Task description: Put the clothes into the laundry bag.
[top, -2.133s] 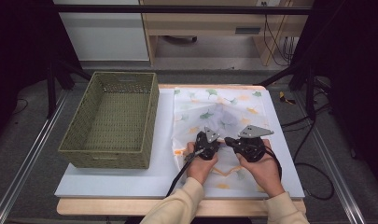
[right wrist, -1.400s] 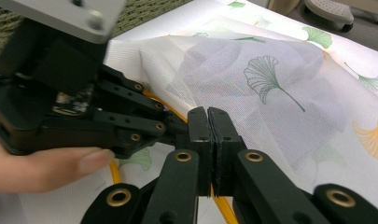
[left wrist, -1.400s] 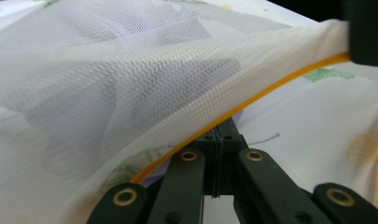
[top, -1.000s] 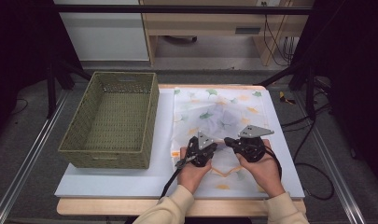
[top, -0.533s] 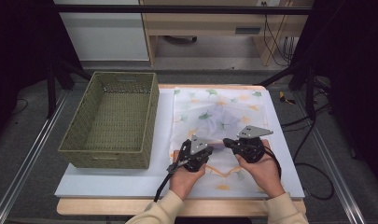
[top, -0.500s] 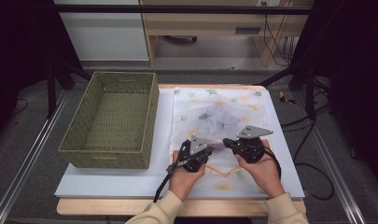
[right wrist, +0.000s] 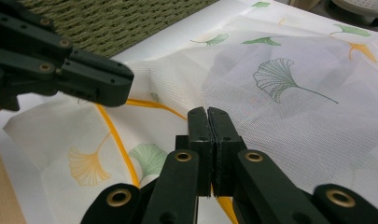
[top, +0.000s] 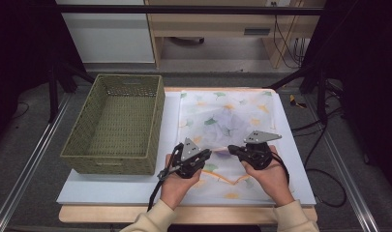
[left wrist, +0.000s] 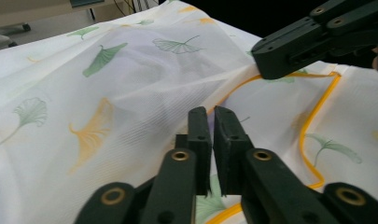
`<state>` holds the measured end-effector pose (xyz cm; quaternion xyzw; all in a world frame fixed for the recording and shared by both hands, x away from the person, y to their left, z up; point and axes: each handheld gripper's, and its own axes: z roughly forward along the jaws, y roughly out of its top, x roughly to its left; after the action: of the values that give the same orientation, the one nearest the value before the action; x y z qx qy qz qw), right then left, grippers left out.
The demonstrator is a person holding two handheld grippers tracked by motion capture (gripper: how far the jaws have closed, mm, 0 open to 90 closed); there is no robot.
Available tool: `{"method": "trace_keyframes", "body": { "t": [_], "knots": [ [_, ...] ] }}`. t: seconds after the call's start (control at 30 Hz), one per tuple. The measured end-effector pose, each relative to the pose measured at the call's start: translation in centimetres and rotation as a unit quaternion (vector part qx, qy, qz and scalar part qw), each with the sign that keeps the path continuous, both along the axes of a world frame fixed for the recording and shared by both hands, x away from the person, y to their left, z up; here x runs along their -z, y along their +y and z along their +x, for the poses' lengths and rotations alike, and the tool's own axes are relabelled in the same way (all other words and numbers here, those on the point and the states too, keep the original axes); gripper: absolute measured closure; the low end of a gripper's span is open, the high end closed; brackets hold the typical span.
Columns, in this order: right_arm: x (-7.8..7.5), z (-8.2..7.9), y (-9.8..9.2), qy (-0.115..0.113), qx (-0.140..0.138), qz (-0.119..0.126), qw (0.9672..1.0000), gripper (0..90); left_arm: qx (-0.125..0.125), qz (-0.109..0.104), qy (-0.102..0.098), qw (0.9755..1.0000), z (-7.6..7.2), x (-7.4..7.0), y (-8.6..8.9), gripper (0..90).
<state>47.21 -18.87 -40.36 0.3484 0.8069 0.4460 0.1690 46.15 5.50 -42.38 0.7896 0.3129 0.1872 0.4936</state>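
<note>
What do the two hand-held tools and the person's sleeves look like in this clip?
Both are matt black linkage tools. The left claw and right claw each end in two flat rectangular pads, on arms pinned with brass-coloured rivets. Each body carries a grey three-cornered plate on top. A black cable trails from each one. The person wears cream long sleeves.

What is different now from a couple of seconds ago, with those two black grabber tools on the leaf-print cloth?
The left gripper has slid towards the table's near edge and to the left, away from the right gripper. Its jaws have just been opening, and in the left gripper view a narrow gap shows between them with no cloth in it. The right gripper has stayed put, shut on the cloth. The basket has not moved.
</note>
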Motion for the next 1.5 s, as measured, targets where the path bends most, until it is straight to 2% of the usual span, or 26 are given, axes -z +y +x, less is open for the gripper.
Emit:
{"method": "trace_keyframes", "body": {
  "t": [0.1, 0.27, 0.37, 0.53, 0.6, 0.77, 0.87, 1.23, 1.5],
  "knots": [
    [-0.1, 0.0, 0.1, 0.0, -0.002, 0.004, 1.0, 89.2, 0.014, 0.012, 0.006, 0.9998, 0.8, -0.1, 0.3, 72.7],
    [-0.3, 0.0, 0.0, 0.001, -0.006, 0.012, 0.9999, 89.2, 0.026, 0.032, -0.011, 0.9991, 1.6, 0.1, 0.3, 60.9],
    [-0.3, 0.0, -0.1, 0.004, -0.005, 0.016, 0.9999, 89.2, 0.038, 0.042, -0.012, 0.9983, 1.9, 0.3, 0.1, 56.3],
    [-0.3, 0.1, -0.1, 0.006, -0.006, 0.02, 0.9998, 89.3, 0.042, 0.051, -0.013, 0.9977, 2.3, 0.9, -0.6, 51.2],
    [-0.3, 0.1, -0.1, 0.006, -0.008, 0.02, 0.9998, 89.3, 0.046, 0.057, -0.013, 0.9973, 2.5, 1.2, -0.8, 55.2],
    [-0.2, 0.0, 0.0, 0.01, -0.009, 0.018, 0.9997, 89.3, 0.047, 0.06, -0.01, 0.997, 2.7, 1.4, -0.9, 79.3],
    [0.0, -0.1, 0.1, 0.013, -0.013, 0.015, 0.9997, 89.3, 0.045, 0.056, -0.006, 0.9974, 2.4, 1.4, -0.8, 86.8],
    [0.3, -1.3, 0.1, 0.019, -0.025, 0.005, 0.9995, 89.2, 0.063, 0.05, -0.004, 0.9968, 1.0, 1.1, -0.1, 88.4],
    [1.3, -2.7, -0.3, 0.035, -0.029, -0.01, 0.9989, 89.2, 0.085, 0.066, 0.003, 0.9942, -0.3, 1.7, -0.7, 88.4]
  ]
}}
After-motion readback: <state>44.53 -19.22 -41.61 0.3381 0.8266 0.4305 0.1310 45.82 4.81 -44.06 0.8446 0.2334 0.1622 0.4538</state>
